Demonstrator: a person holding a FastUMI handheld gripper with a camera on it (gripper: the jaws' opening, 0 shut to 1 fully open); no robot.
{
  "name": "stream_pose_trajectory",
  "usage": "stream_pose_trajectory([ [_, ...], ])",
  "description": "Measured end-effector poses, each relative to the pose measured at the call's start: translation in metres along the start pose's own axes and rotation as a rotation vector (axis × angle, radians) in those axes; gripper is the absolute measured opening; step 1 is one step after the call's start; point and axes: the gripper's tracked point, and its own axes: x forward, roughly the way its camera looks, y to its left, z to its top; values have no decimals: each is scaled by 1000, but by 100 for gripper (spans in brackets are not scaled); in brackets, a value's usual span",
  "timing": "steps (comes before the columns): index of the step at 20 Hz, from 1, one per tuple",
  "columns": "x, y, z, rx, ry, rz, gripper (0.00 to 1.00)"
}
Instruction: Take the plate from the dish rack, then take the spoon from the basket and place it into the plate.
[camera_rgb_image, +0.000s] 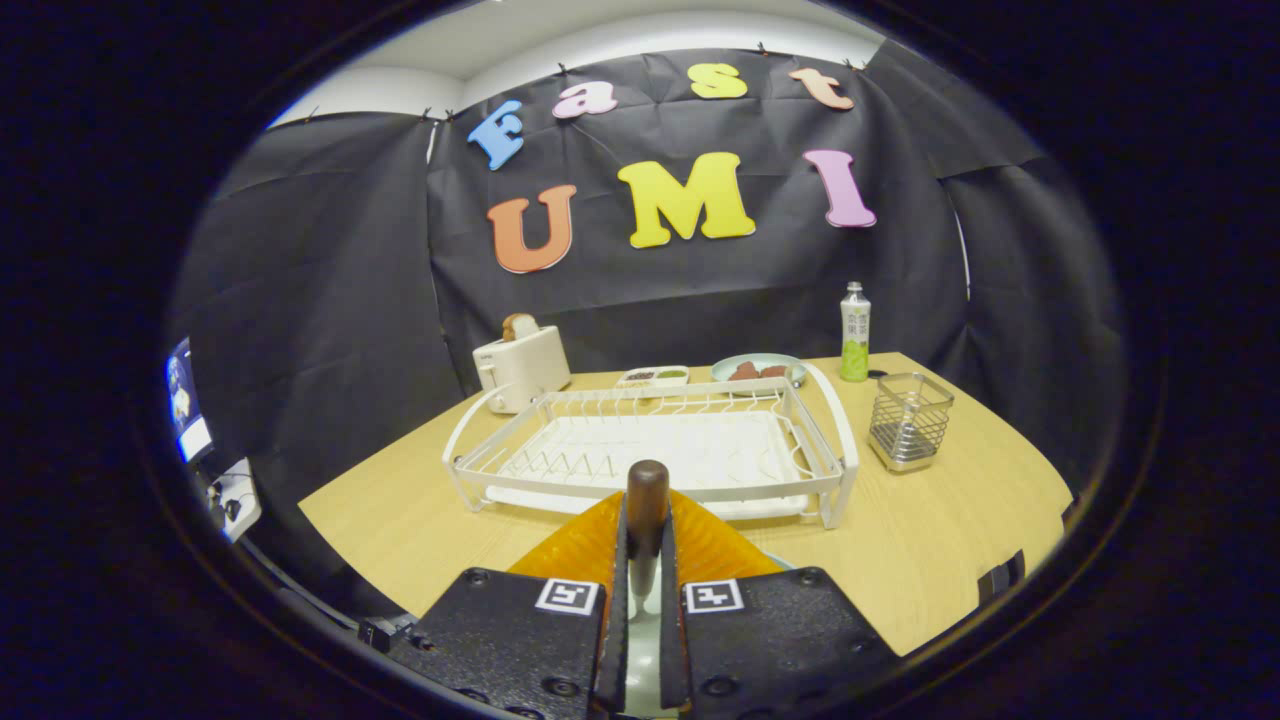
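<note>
Hand-held gripper (645, 575): fingers nearly together, pinching the spoon's handle from both sides.
Spoon (647, 500): upright between the fingers, dark wooden handle end rising above them; bowl end hidden.
Plate (585, 545): orange, ribbed, on the bench right behind the fingers, just near of the rack.
Dish rack (840, 470): white, mid-bench, beyond the plate, slots bare.
Basket (910, 420): wire mesh, right of the rack.
Bottle (855, 345): far right, upright.
Toaster (520, 368): far left, bread in slot.
Small tray (653, 377), blue dish (757, 368): far, behind the rack.
Bench (960, 540): light wood.
</note>
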Motion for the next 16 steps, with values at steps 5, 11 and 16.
stream_pose_trajectory([
  [5,-7,-38,19,48,0,-80,22],
  [11,-31,-63,38,7,-47,-140,73],
  [16,-60,-70,58,-40,-104,-187,98],
])
